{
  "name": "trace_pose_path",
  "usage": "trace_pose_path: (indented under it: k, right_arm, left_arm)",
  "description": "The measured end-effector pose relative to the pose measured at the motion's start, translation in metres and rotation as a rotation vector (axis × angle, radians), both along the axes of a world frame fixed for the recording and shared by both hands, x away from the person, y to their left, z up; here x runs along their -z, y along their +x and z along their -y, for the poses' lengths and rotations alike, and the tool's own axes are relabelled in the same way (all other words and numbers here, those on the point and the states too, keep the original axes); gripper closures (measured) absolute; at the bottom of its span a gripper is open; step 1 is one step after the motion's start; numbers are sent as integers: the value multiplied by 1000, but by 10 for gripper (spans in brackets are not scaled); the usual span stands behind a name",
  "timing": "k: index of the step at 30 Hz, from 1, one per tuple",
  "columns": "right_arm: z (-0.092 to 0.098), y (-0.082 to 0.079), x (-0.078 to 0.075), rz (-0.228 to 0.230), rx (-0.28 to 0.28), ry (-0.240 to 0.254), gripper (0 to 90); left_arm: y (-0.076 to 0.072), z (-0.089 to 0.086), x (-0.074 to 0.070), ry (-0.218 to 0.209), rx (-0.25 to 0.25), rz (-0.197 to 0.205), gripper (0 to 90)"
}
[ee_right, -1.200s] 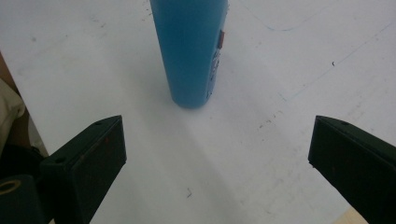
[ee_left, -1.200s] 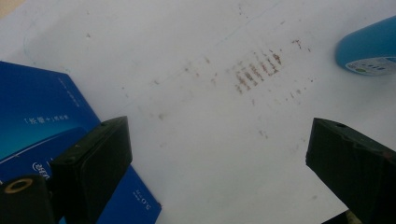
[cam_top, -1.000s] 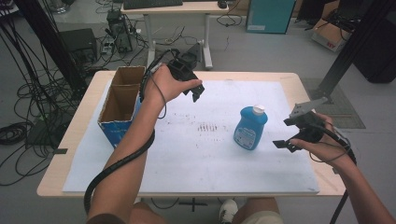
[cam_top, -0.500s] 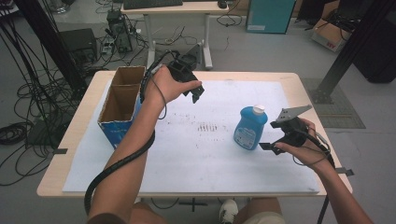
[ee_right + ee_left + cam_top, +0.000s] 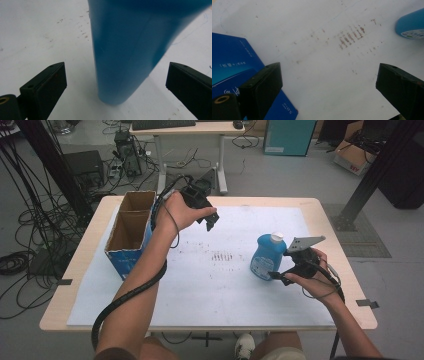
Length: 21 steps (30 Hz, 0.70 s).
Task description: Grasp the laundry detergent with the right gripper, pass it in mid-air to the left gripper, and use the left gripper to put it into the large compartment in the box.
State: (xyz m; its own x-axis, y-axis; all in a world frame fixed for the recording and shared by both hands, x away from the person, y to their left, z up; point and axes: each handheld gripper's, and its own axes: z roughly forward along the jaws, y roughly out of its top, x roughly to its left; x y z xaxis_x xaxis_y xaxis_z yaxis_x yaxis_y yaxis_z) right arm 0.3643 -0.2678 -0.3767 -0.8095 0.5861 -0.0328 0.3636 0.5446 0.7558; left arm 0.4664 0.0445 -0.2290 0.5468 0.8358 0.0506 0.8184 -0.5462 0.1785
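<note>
White paper covers most of a pale wooden table (image 5: 330,210) in a workshop with cables on the grey floor and a second desk (image 5: 200,130) behind. On that sheet, toward the table's right edge and about midway between front and back, a blue bottle (image 5: 267,256) with a white cap stands upright. The right gripper (image 5: 281,276) sits just beside its lower right flank, jaws spread wide and holding nothing. The right gripper view brings what the high view cannot: the bottle (image 5: 125,50) rises between the two black jaws, with paper visible on each side, so neither jaw touches it. The right hand (image 5: 312,277) grips from below and behind, with the forearm running in from the front right corner and a grey plate riding above the tool.

The left gripper (image 5: 210,220) hangs above the sheet near the back edge, left of centre, tilted downward. Its own view shows the jaws wide apart and empty over bare paper marked with brown smudges (image 5: 352,37), with the bottle's edge (image 5: 410,23) at upper right and a blue box wall (image 5: 234,62) at left. The left hand (image 5: 182,212) wraps the tool with the wrist bent, and a black cable loops down along the forearm.

An open cardboard box (image 5: 131,232) with blue sides stands by the left edge, well apart from the bottle. Nothing lies between bottle and right gripper.
</note>
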Motion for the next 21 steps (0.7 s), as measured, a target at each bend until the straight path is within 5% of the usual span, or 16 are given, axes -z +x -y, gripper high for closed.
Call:
trace_pose_path:
  k: [21]
  right_arm:
    - [-10,4,16,76,60,112,22]
  left_arm:
    - [0,-1,1,3,-2,1,73]
